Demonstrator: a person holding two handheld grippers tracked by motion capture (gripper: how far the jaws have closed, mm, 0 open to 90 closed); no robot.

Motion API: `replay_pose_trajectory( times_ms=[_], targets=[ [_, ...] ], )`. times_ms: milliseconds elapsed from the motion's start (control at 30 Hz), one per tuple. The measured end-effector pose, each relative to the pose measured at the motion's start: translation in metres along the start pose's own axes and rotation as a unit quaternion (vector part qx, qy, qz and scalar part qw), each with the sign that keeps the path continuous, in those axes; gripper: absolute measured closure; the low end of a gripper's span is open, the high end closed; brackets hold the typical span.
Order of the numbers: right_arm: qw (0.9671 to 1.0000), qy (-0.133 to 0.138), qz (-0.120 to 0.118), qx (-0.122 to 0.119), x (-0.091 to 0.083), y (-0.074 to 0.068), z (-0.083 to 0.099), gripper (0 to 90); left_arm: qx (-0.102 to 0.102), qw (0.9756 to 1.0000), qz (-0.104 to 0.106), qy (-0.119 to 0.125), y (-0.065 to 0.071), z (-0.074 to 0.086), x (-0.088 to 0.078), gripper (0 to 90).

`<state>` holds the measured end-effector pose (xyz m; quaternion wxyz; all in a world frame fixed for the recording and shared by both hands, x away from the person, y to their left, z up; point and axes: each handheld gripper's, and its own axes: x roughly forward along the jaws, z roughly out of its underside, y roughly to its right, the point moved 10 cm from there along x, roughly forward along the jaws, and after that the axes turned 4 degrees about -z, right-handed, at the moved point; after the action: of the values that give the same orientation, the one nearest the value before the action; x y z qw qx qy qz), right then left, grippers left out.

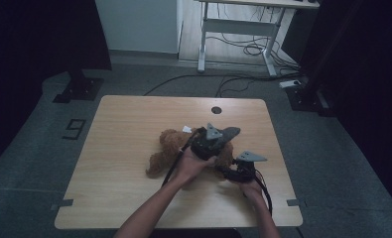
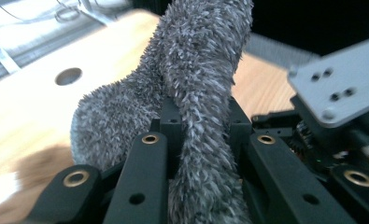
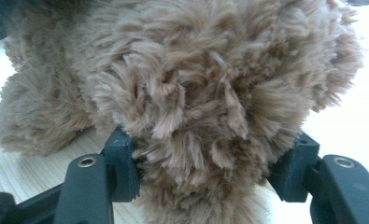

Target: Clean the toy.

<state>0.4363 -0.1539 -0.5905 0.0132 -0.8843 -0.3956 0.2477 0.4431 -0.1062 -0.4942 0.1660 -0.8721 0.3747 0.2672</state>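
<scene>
A brown plush toy lies at the middle of the wooden table, with a white tag at its far side. My left gripper hovers over the toy's right part, shut on a grey fuzzy cloth piece. In the left gripper view that grey cloth rises from between the jaws of the left gripper and stands up above them. My right gripper sits low at the toy's near right side. Its jaws press into a lobe of the brown fur, so the right gripper is shut on it.
A round cable hole sits near the table's far edge. Beyond the table stand a white desk frame with loose cables on the floor, and black stand bases at left and right.
</scene>
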Motion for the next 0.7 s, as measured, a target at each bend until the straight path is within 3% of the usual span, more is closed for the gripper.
replay_pose_trajectory(
  times_ms=[33,100,167,233,400,700],
  targets=[
    [1.0,0.0,-0.001,0.002,0.0,0.0,0.0,38.2,0.009,0.9998,-0.004,-0.014,0.003,0.005,0.009,75.3],
    [0.9999,-0.007,-0.001,0.008,0.0,0.002,0.002,38.9,0.014,0.9997,-0.01,-0.018,0.005,0.013,0.019,75.4],
    [0.9999,-0.007,-0.003,0.011,0.0,0.002,0.003,39.1,0.004,0.9999,-0.008,-0.012,0.003,0.014,0.017,75.5],
    [0.9999,-0.006,-0.007,0.011,0.0,0.002,0.003,40.0,0.006,0.9997,-0.021,-0.013,-0.005,0.015,0.011,75.7],
    [0.9999,-0.007,-0.007,0.014,0.0,0.002,0.002,40.8,-0.003,0.9975,-0.067,-0.02,-0.042,0.026,-0.013,75.8],
    [0.9997,-0.008,-0.014,0.02,0.0,0.002,0.003,42.2,-0.074,0.991,-0.111,0.001,-0.115,0.066,-0.071,76.0]
  ],
)
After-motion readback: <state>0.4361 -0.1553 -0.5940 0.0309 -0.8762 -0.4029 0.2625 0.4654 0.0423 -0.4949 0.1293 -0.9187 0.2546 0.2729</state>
